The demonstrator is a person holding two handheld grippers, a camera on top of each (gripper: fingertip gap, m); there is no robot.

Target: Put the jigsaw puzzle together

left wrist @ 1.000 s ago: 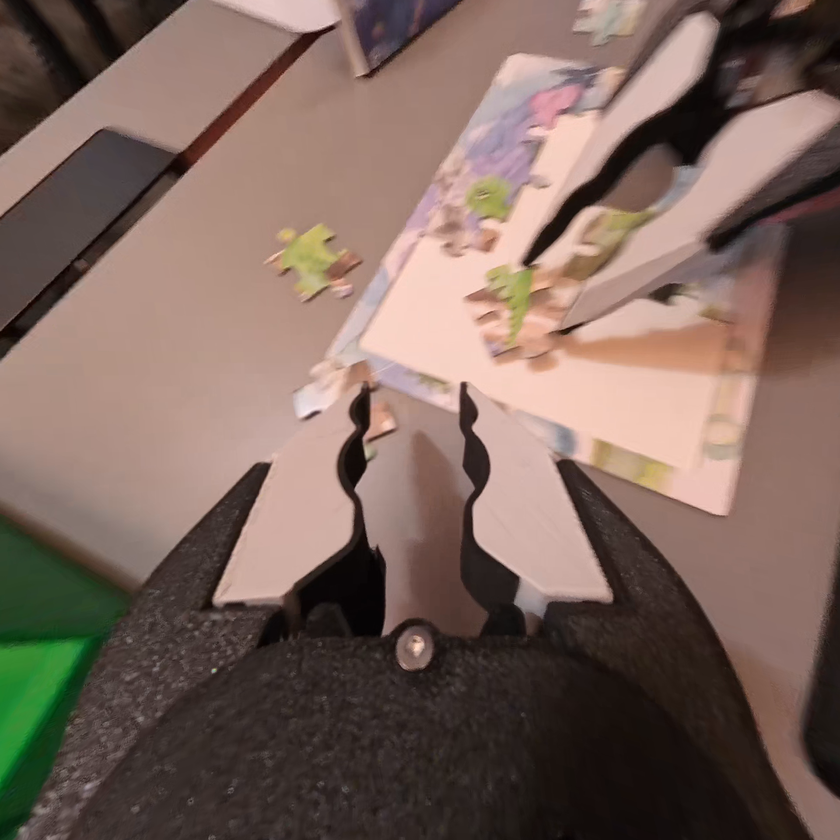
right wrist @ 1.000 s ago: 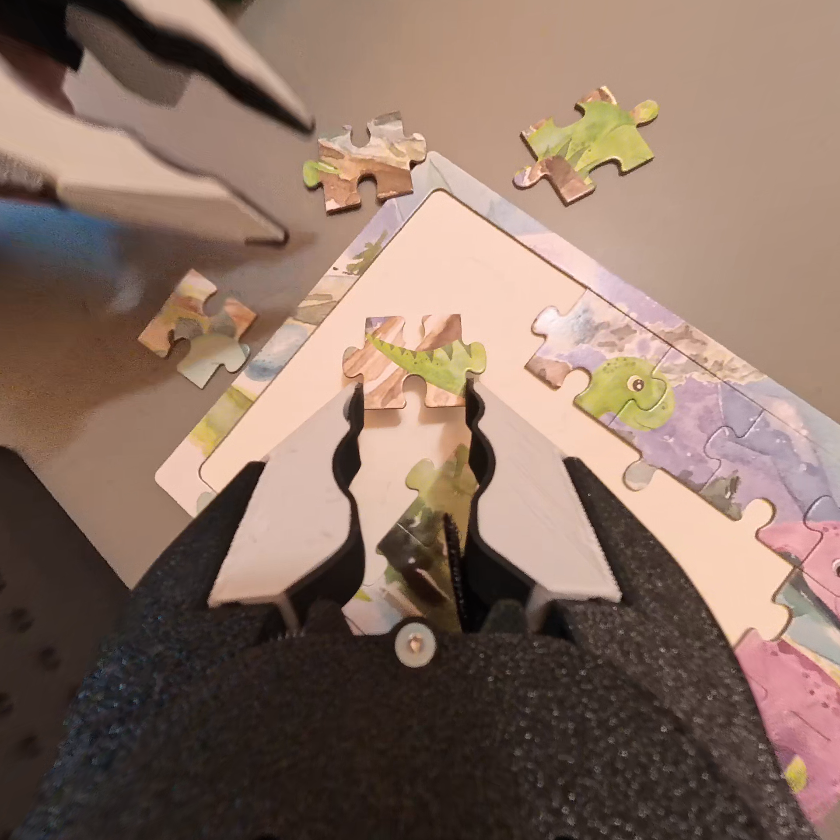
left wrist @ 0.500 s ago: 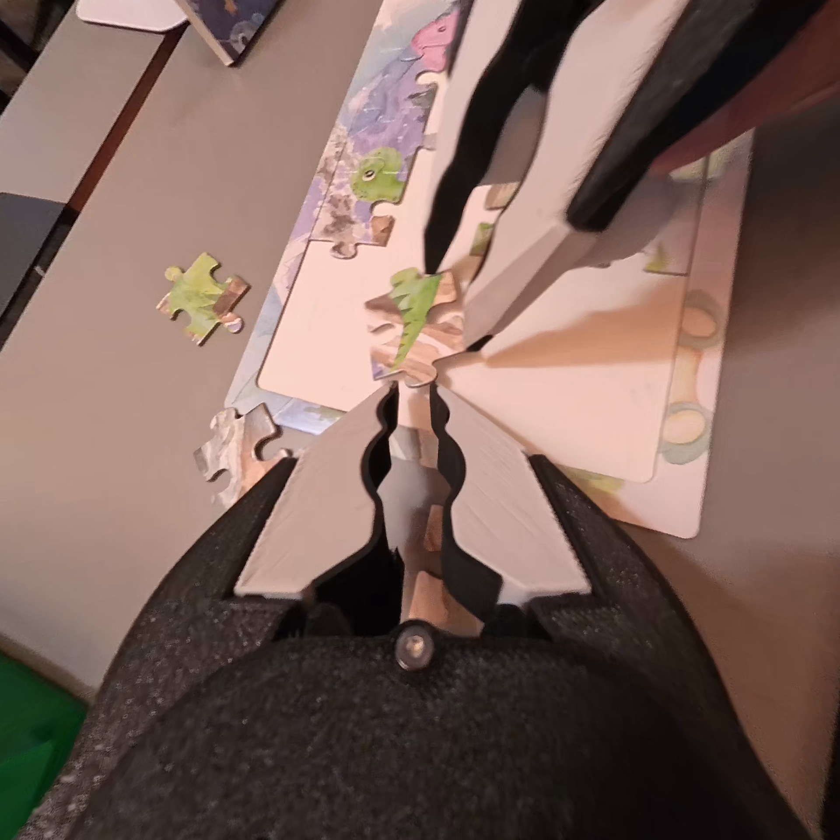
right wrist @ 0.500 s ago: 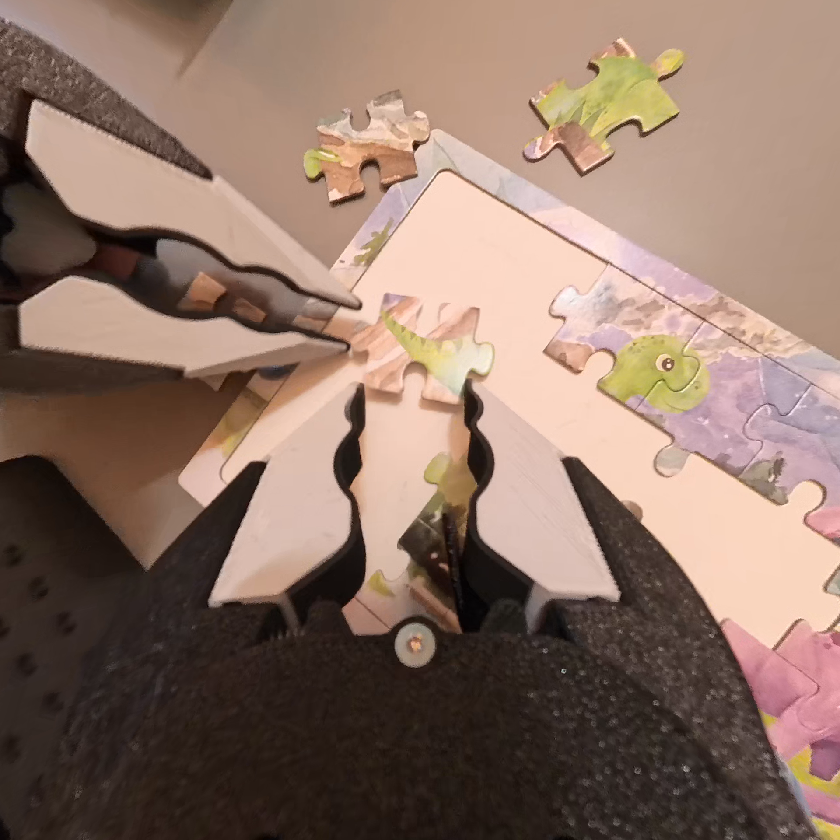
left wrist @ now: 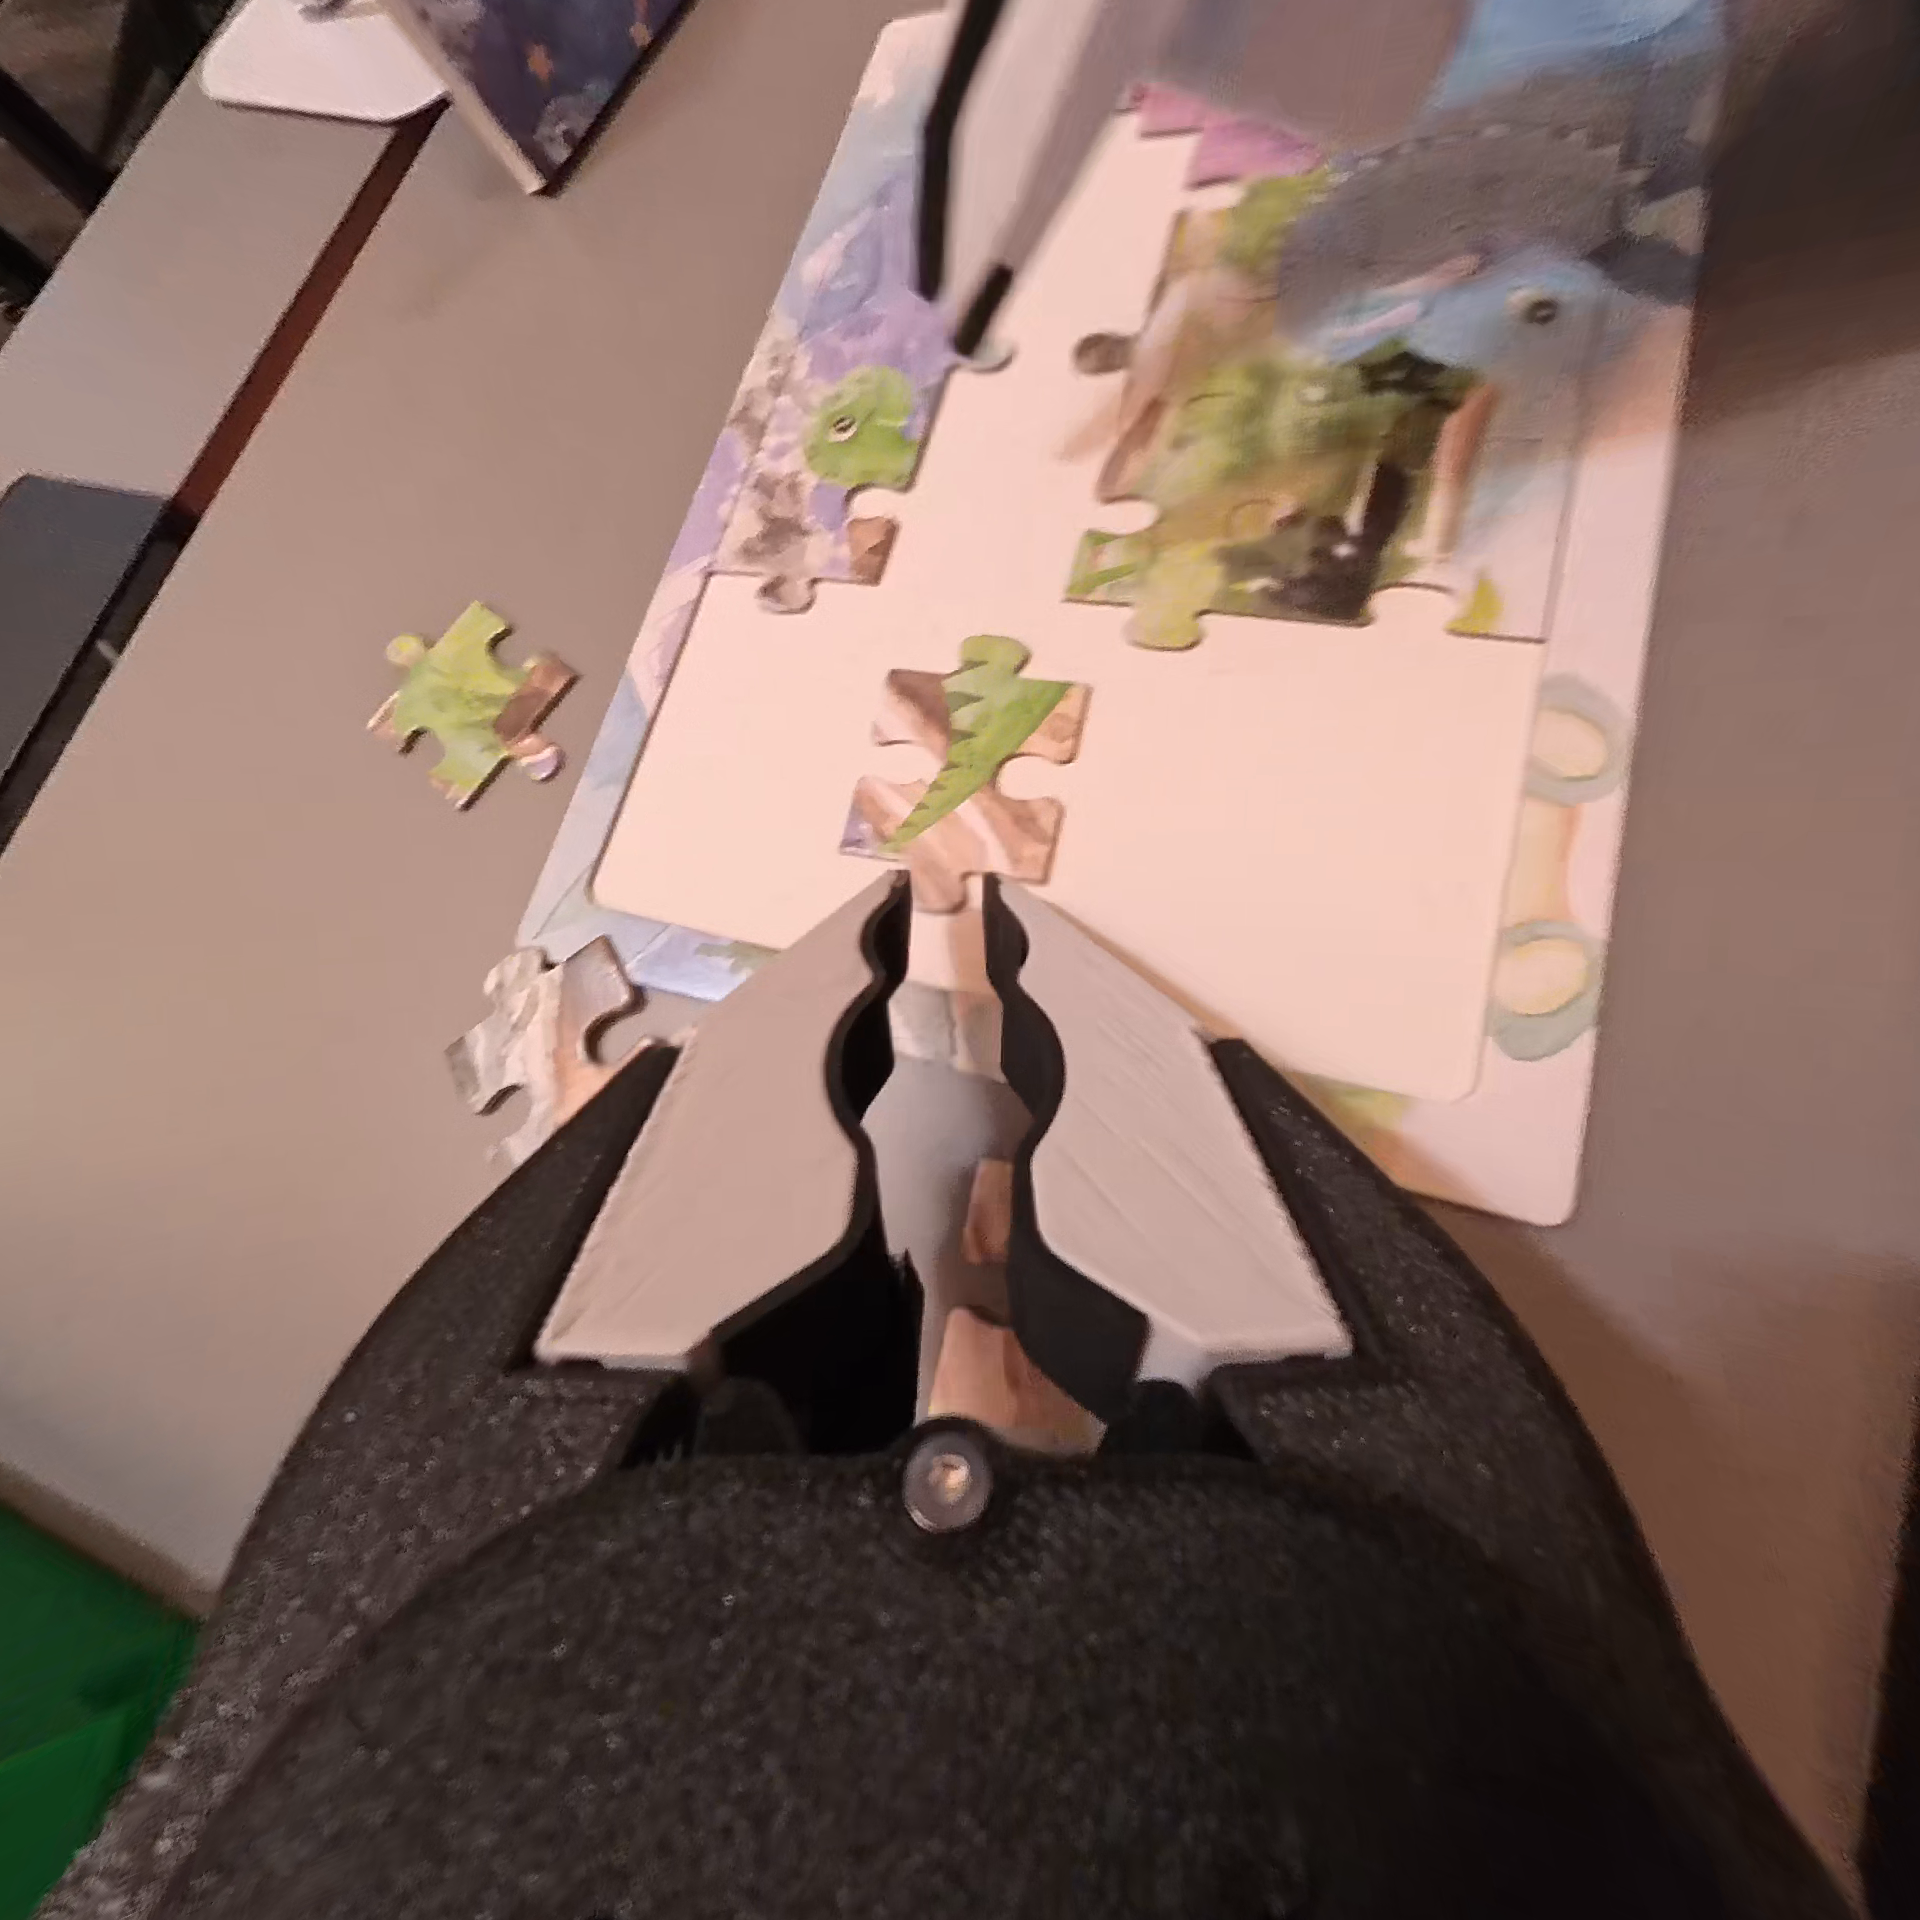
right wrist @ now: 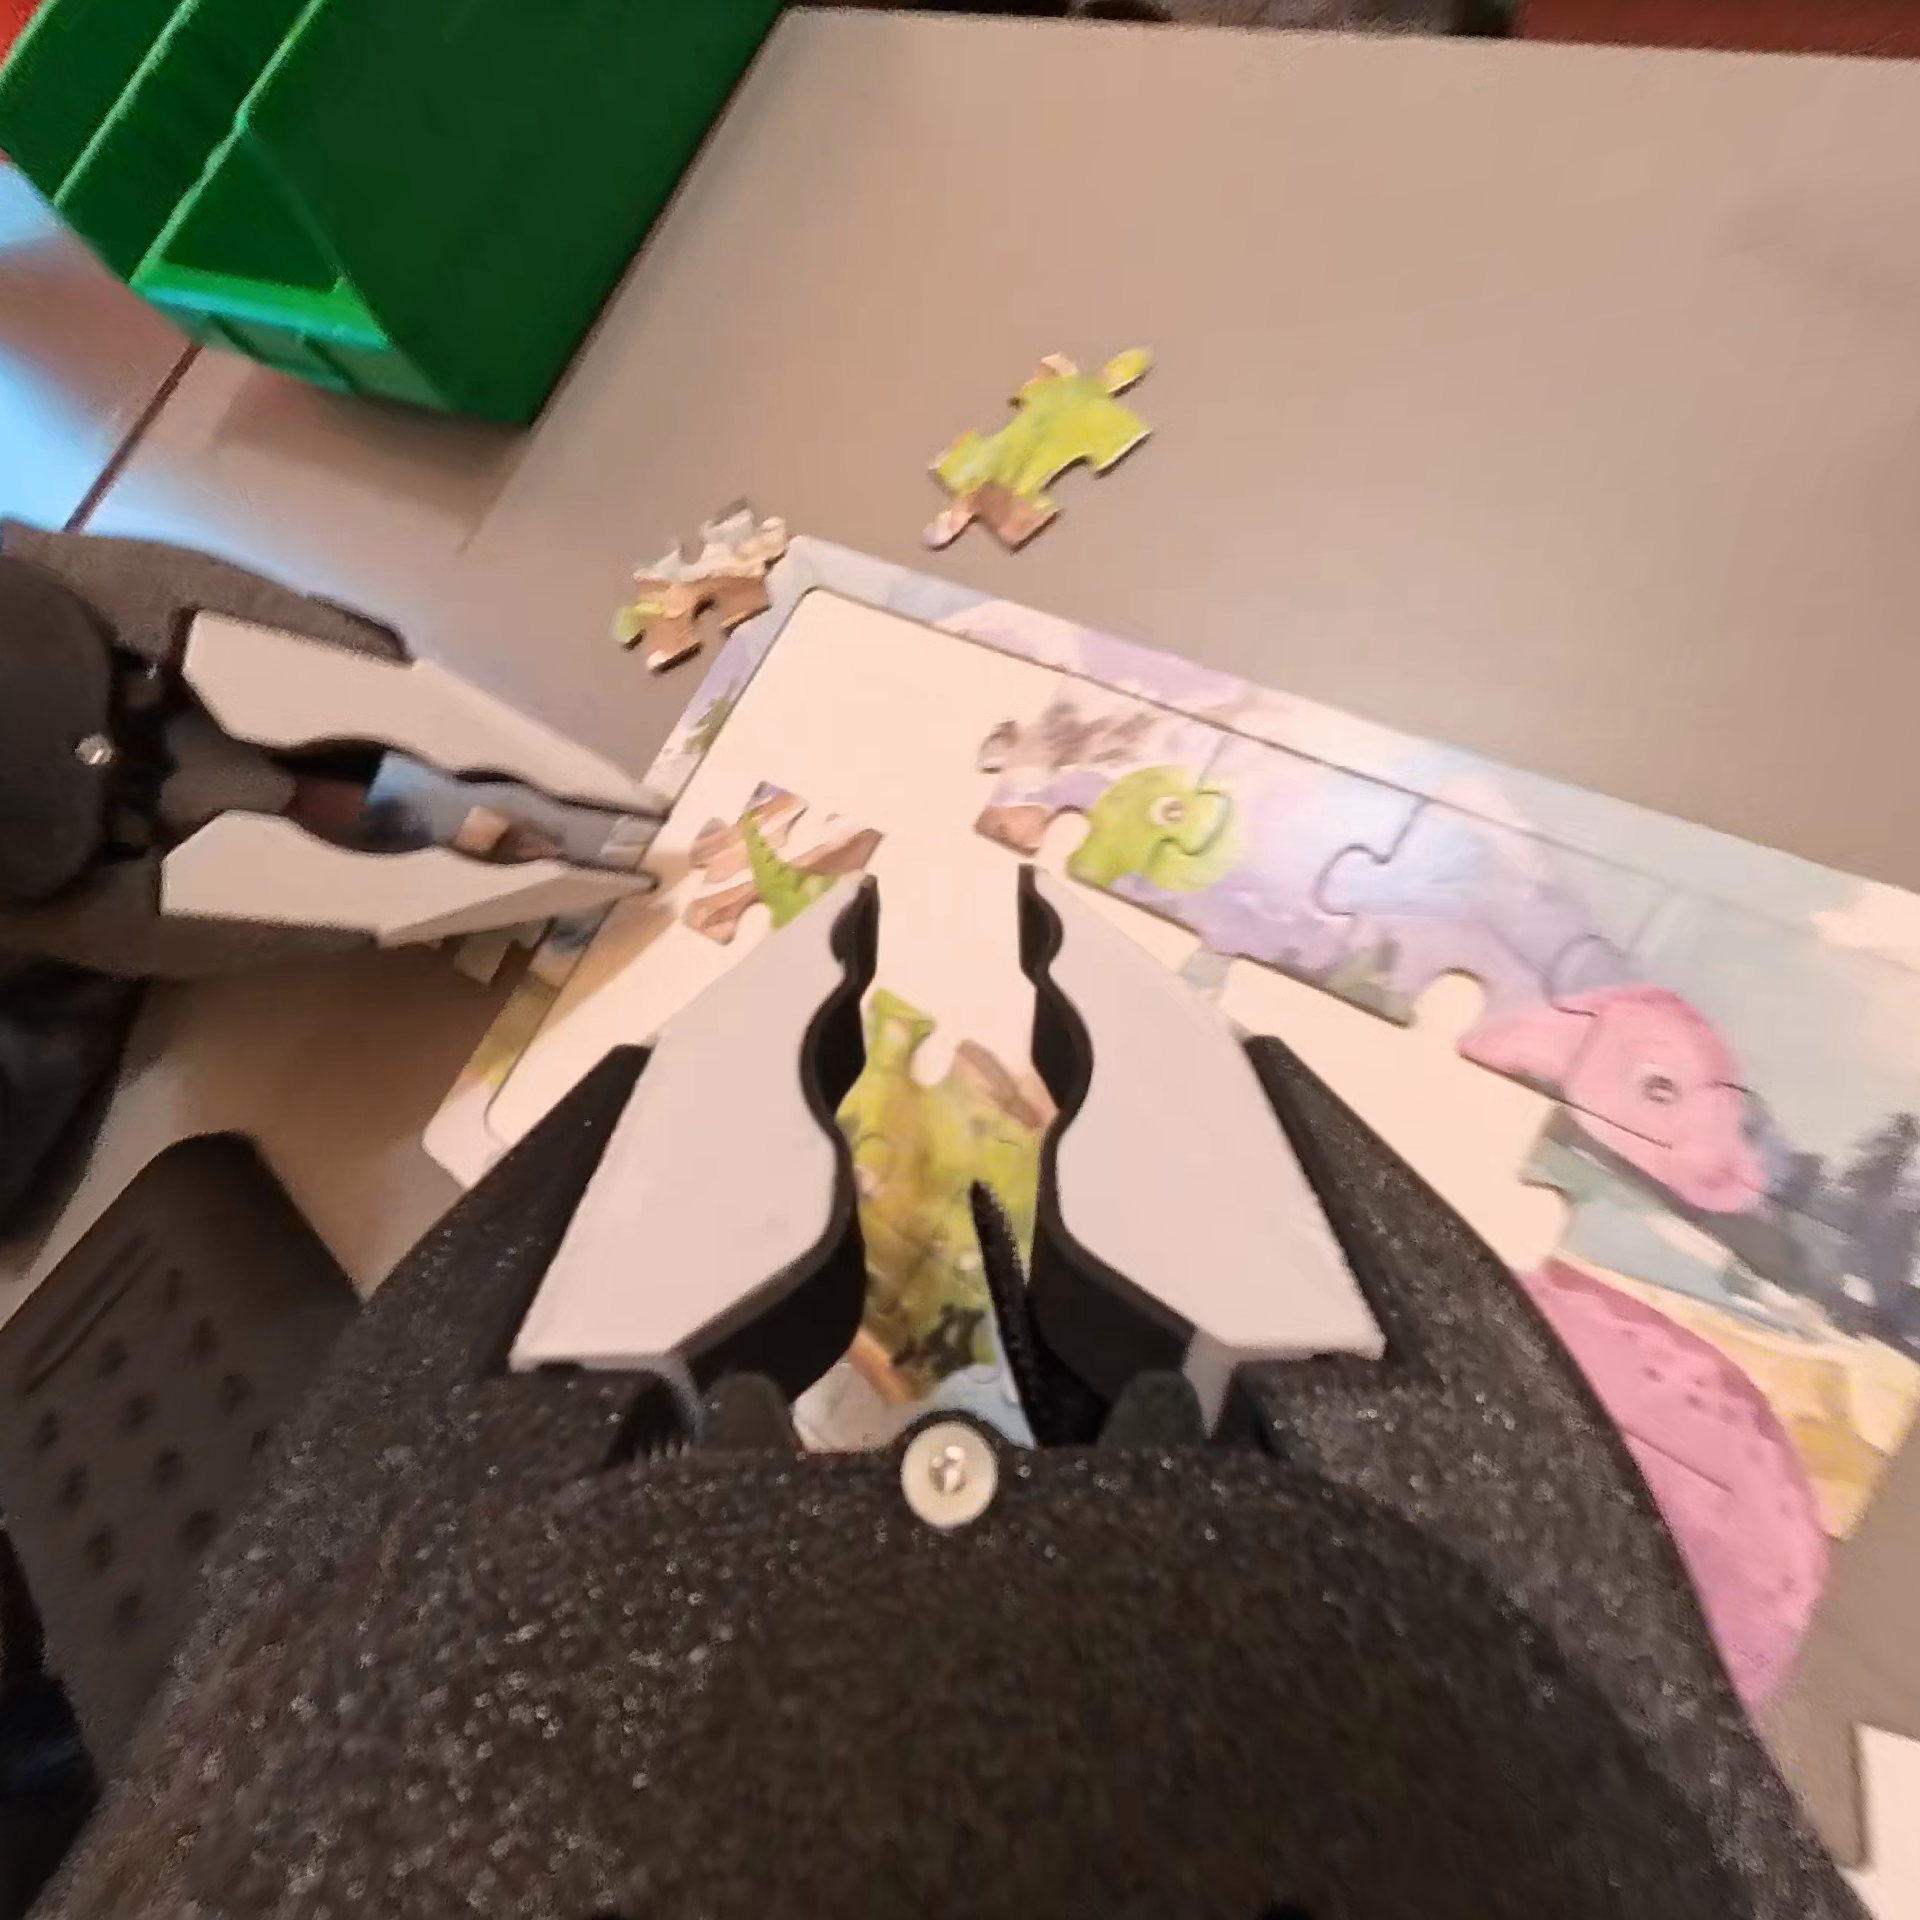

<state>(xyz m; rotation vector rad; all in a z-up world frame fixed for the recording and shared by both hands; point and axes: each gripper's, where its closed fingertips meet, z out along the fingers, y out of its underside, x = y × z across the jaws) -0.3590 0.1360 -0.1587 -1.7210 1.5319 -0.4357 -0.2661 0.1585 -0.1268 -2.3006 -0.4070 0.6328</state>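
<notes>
Both grippers are empty: my left gripper [left wrist: 943, 881] has its jaws nearly closed with a narrow gap, tips just beside the near edge of the loose green-tailed piece [left wrist: 966, 774], and my right gripper [right wrist: 943, 881] is spread wider above the puzzle tray [right wrist: 914, 675]. That piece lies on the tray's bare white bed, apart from the joined sections, and two more pieces sit on the grey table [right wrist: 1351, 312] beside the tray's corner.

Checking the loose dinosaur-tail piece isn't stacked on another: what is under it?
The tail piece lies flat on the bare cream recess of the puzzle tray. Whatever is directly beneath it is covered, but nothing pokes out.
</notes>
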